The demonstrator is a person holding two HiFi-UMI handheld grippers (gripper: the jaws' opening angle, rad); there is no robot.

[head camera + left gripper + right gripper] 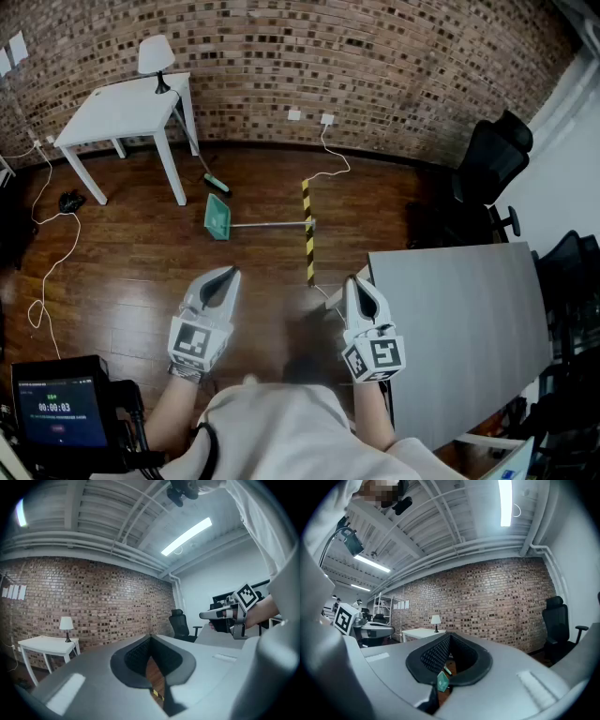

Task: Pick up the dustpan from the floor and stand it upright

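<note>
Dustpan: green, lying flat on the wooden floor, well ahead of both tools and touched by neither.
Handle: a long metal rod lying level on the floor, running from the pan to the right, where its end meets the striped tape.
Brush: green head on the floor just beyond the pan, with its stick slanting toward the white counter.
Striped tape: a yellow-and-black strip on the floor, running toward the person.
Left tool: jaws pressed together with nothing between them, held level above the floor.
Right tool: jaws pressed together and empty, held level, close to the corner of the grey counter.
White counter: stands against the brick wall and carries a small lamp.
Grey counter: stands at the right, with a black chair beyond it.
</note>
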